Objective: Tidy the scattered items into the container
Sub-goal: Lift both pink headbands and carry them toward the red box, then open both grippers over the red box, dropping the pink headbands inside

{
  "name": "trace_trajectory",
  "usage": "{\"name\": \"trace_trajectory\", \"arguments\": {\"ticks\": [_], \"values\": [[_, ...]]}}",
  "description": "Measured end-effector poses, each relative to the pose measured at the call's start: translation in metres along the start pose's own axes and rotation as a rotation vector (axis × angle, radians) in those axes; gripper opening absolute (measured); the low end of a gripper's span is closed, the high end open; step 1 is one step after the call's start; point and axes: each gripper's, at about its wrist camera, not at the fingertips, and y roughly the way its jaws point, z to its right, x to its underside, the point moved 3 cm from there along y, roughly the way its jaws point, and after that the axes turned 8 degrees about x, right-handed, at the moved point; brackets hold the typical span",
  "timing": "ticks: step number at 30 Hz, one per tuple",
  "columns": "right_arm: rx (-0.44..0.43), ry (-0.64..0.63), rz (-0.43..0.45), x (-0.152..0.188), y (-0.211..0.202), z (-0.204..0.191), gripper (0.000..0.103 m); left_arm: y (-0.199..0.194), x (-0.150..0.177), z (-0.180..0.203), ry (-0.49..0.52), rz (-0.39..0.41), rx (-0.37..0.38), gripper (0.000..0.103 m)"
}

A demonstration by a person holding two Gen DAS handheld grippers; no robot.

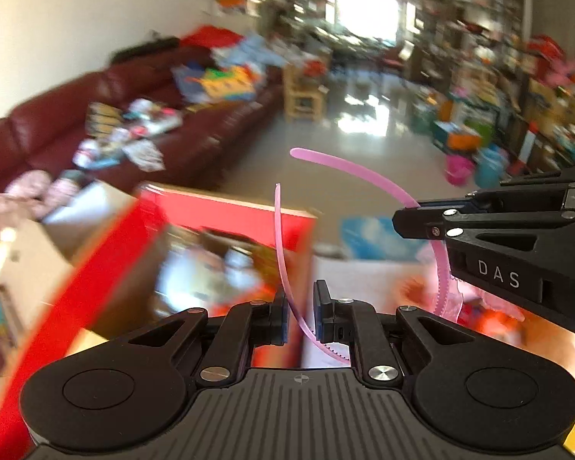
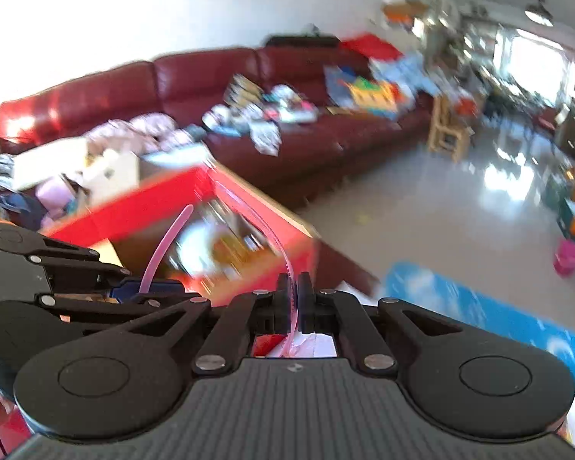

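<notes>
A pink toothed headband (image 1: 283, 253) arcs between both grippers, above a red open box (image 1: 218, 207) that holds blurred items. My left gripper (image 1: 302, 308) has its jaws slightly apart, with one end of the headband running through the gap. My right gripper (image 1: 406, 216) comes in from the right, shut on the other side of the headband. In the right wrist view my right gripper (image 2: 293, 295) is shut on the headband (image 2: 287, 264), the left gripper (image 2: 134, 291) sits at the left, and the red box (image 2: 249, 195) lies ahead.
A dark red sofa (image 2: 306, 76) with scattered packets and clothes runs along the wall. A blue mat (image 2: 479, 306) lies on the shiny floor. A wooden stool (image 2: 446, 130) and cluttered shelves (image 1: 517, 76) stand farther back. A pink bucket (image 1: 458, 170) is on the floor.
</notes>
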Motion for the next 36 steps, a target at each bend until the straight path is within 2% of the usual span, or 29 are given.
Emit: {"name": "trace_trajectory", "arguments": {"ticks": [5, 9, 10, 11, 12, 13, 14, 15, 16, 22, 27, 36], "values": [[-0.085, -0.025, 0.048, -0.046, 0.019, -0.044, 0.004, -0.022, -0.022, -0.054, -0.048, 0.042, -0.12, 0.007], [-0.127, -0.039, 0.051, -0.065, 0.041, -0.072, 0.004, -0.022, -0.032, -0.09, -0.08, 0.031, -0.191, 0.007], [-0.151, -0.036, 0.04, -0.067, 0.048, -0.078, 0.007, -0.018, -0.032, -0.098, -0.09, 0.015, -0.206, 0.009], [-0.17, -0.031, 0.026, -0.068, 0.058, -0.082, 0.013, -0.013, -0.03, -0.106, -0.102, -0.002, -0.223, 0.018], [-0.18, -0.028, 0.011, -0.069, 0.064, -0.084, 0.026, -0.009, -0.026, -0.112, -0.118, -0.017, -0.239, 0.036], [-0.185, -0.024, -0.007, -0.068, 0.072, -0.085, 0.071, -0.004, -0.021, -0.118, -0.135, -0.032, -0.265, 0.057], [-0.184, -0.017, -0.004, -0.066, 0.076, -0.084, 0.096, 0.0, -0.018, -0.124, -0.148, -0.041, -0.285, 0.068], [-0.181, -0.012, 0.008, -0.065, 0.077, -0.084, 0.096, 0.002, -0.013, -0.128, -0.156, -0.043, -0.296, 0.083], [-0.181, -0.013, 0.007, -0.062, 0.078, -0.082, 0.095, 0.005, -0.009, -0.131, -0.163, -0.044, -0.306, 0.089], [-0.181, 0.022, -0.07, -0.049, 0.088, -0.069, 0.096, 0.014, 0.013, -0.139, -0.196, -0.071, -0.286, 0.09], [-0.203, 0.055, -0.136, -0.039, 0.094, -0.062, 0.097, 0.022, 0.02, -0.127, -0.176, -0.084, -0.273, 0.091], [-0.206, 0.042, -0.135, -0.036, 0.076, -0.055, 0.097, 0.014, 0.017, -0.1, -0.13, -0.054, -0.243, 0.091]]}}
